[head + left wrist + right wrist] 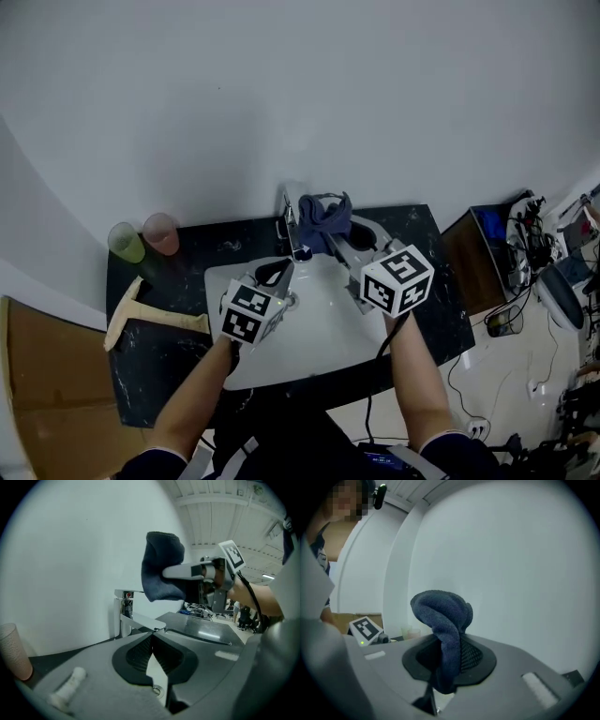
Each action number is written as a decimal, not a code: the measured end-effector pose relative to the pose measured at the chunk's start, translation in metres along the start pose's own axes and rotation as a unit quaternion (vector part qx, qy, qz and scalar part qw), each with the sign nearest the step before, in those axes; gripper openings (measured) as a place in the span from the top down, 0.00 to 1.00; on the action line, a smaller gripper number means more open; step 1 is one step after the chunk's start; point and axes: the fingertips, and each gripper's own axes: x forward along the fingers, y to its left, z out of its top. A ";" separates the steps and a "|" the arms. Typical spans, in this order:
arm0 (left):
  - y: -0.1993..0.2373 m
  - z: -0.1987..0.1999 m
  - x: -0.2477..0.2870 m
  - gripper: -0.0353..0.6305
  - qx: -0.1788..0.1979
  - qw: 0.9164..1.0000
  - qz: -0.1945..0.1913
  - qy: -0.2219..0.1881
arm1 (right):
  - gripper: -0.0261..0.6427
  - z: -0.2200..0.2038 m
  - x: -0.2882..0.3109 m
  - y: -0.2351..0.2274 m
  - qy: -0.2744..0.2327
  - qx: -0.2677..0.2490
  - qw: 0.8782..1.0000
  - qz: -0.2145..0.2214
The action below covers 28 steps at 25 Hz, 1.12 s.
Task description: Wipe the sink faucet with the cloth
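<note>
Head view gave us the faucet (292, 232) at the back rim of the sink (309, 342), with the dark blue cloth (323, 217) bunched just to its right at the tip of the right tool (337, 239). The left tool (275, 273) sat over the basin, in front of the spout. Left gripper view showed that tool's jaws pressed together on nothing, the faucet's upright body ahead with its spout reaching toward us, and the cloth above and right of the handle, apart from the metal. Right gripper view showed the right tool pinching the cloth, a fold standing up past the jaws; the faucet was outside that view. We judged the right tool the nearer, needing to go down and leftward.
</note>
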 end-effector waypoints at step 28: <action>0.005 0.008 -0.009 0.94 0.017 1.000 0.010 0.002 | 0.86 -0.074 0.081 -0.049 0.061 0.068 0.996 0.019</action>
